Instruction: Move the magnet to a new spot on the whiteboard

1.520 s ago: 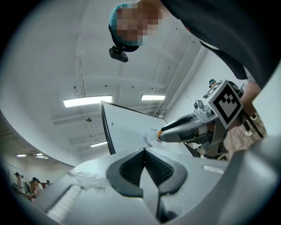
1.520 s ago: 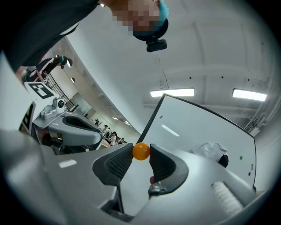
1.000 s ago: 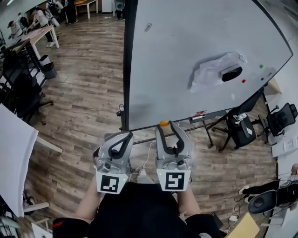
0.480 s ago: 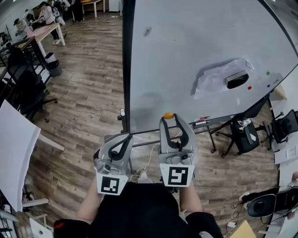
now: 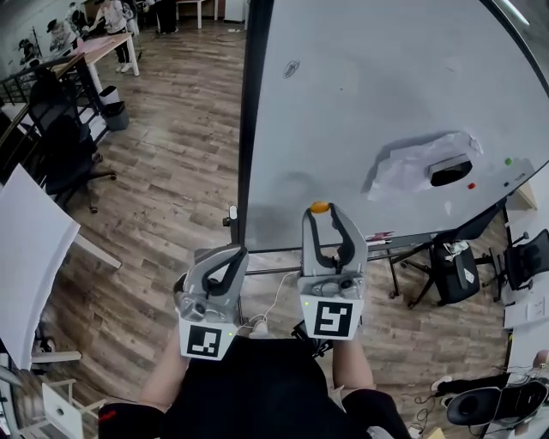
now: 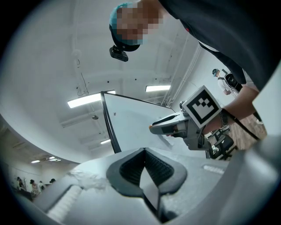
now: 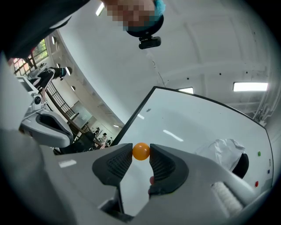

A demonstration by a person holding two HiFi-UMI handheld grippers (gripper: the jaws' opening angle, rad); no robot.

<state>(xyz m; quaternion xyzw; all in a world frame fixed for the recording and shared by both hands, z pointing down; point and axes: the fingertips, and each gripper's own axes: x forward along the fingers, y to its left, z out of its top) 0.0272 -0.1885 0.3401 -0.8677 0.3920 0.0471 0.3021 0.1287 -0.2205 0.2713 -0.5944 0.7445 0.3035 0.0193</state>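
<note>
1. My right hand-held gripper [image 5: 321, 212] is pinched narrow on the magnet [image 7: 141, 151], a small smooth orange ball at the very tips of its ribbed dark pads
2. The whiteboard [image 5: 369, 103], glossy white in a dark frame, lies straight ahead of those tips; the magnet sits over its lower left part, touching or just off, I cannot tell
3. My left hand-held gripper [image 6: 143, 163] is closed on nothing, farther from the board, so placing falls to the right

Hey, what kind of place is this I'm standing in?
Most likely an open office or lab workspace. A big freestanding whiteboard stands on a wood plank floor, black office chairs sit around, and people gather near a long desk in the far corner.
</note>
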